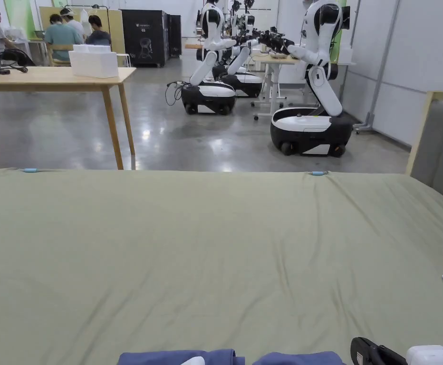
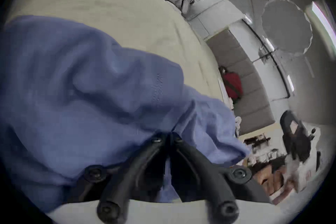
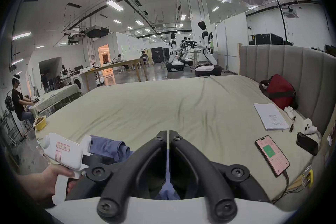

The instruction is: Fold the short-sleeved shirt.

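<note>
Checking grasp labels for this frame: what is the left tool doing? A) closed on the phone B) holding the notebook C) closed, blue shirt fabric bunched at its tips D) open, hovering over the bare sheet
C: in the left gripper view the left tool has its jaws together, with the blue shirt gathered right at the tips above the green sheet.

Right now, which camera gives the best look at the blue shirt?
The left gripper view: the blue shirt spreads across most of it, bunched, right at the shut jaws. The head view catches just a strip of it along the bottom edge. The right gripper view shows a small crumpled part beside the other gripper.
</note>
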Motion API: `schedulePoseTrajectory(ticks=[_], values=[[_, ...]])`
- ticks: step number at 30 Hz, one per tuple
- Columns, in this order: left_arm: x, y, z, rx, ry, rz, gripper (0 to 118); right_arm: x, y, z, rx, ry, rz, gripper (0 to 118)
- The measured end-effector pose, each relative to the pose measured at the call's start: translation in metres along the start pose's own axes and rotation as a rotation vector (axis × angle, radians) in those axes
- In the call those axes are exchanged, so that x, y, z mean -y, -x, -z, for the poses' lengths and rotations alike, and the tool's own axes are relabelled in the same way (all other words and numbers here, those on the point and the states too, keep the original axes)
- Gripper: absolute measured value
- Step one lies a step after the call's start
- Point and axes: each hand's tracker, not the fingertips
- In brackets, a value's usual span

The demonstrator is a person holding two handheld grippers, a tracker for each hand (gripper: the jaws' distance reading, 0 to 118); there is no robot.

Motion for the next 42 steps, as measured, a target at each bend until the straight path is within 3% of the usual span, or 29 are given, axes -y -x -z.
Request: schedulePoseTrajectory(ticks=[6, 9, 10, 11, 12, 13, 14, 15, 19, 22, 23, 24, 25, 26, 28, 30, 31, 35, 38, 40, 42], values=[[-0.014, 0.003, -0.106, 0.034, -0.235, 0.1, 5, 0.002, 0.003, 0.002, -0.014, 0.01, -0.019, 4], [-0.023, 0.042, -0.158, -0.067, -0.321, 0.056, 7, 0.004, 0.007, 0.007, -0.022, 0.017, -0.015, 4], [-0.025, 0.055, -0.171, -0.091, -0.322, 0.052, 19, 0.005, 0.008, 0.009, -0.028, 0.018, -0.01, 4], [-0.029, 0.069, -0.182, -0.133, -0.312, 0.038, 46, 0.005, 0.01, 0.011, -0.032, 0.02, -0.007, 4], [-0.031, 0.081, -0.189, -0.163, -0.283, 0.003, 96, 0.006, 0.013, 0.013, -0.038, 0.024, -0.007, 4], [-0.029, 0.092, -0.194, -0.155, -0.263, -0.024, 117, 0.007, 0.016, 0.014, -0.041, 0.028, -0.012, 4], [-0.025, 0.103, -0.198, -0.132, -0.283, -0.051, 118, 0.007, 0.019, 0.016, -0.042, 0.032, -0.021, 4], [-0.03, 0.117, -0.2, -0.111, -0.339, -0.076, 118, 0.006, 0.022, 0.018, -0.048, 0.038, -0.028, 4], [-0.028, 0.156, -0.168, 0.111, -0.249, -0.353, 118, 0.002, 0.03, 0.02, -0.063, 0.043, -0.038, 4], [-0.036, 0.15, -0.139, 0.262, -0.252, -0.332, 118, -0.001, 0.033, 0.018, -0.06, 0.037, -0.051, 4], [-0.03, 0.121, -0.133, 0.266, -0.228, -0.35, 116, -0.003, 0.033, 0.018, -0.058, 0.036, -0.052, 4], [-0.031, 0.114, -0.123, 0.291, -0.214, -0.362, 100, -0.004, 0.032, 0.017, -0.056, 0.035, -0.052, 4], [-0.032, 0.108, -0.112, 0.284, -0.191, -0.358, 61, -0.004, 0.032, 0.016, -0.052, 0.034, -0.054, 4], [-0.031, 0.105, -0.107, 0.223, -0.201, -0.362, 9, -0.005, 0.031, 0.016, -0.048, 0.034, -0.057, 4], [-0.026, 0.115, -0.092, 0.018, -0.189, -0.431, 10, -0.007, 0.029, 0.014, -0.041, 0.035, -0.06, 4], [-0.025, 0.118, -0.102, 0.146, -0.261, -0.431, 10, -0.008, 0.028, 0.01, -0.034, 0.033, -0.066, 4], [-0.024, 0.116, -0.113, 0.069, -0.286, -0.404, 10, -0.009, 0.027, 0.009, -0.03, 0.033, -0.07, 4], [-0.037, 0.118, -0.162, -0.074, -0.373, -0.235, 8, -0.01, 0.026, 0.008, -0.03, 0.037, -0.081, 4], [-0.051, 0.11, -0.205, -0.288, -0.441, -0.084, 8, -0.008, 0.028, 0.011, -0.036, 0.037, -0.082, 4], [-0.055, 0.096, -0.225, -0.338, -0.478, -0.047, 8, -0.007, 0.03, 0.011, -0.044, 0.035, -0.074, 4], [-0.054, 0.059, -0.225, -0.396, -0.485, 0.122, 8, -0.005, 0.032, 0.009, -0.051, 0.029, -0.07, 4]])
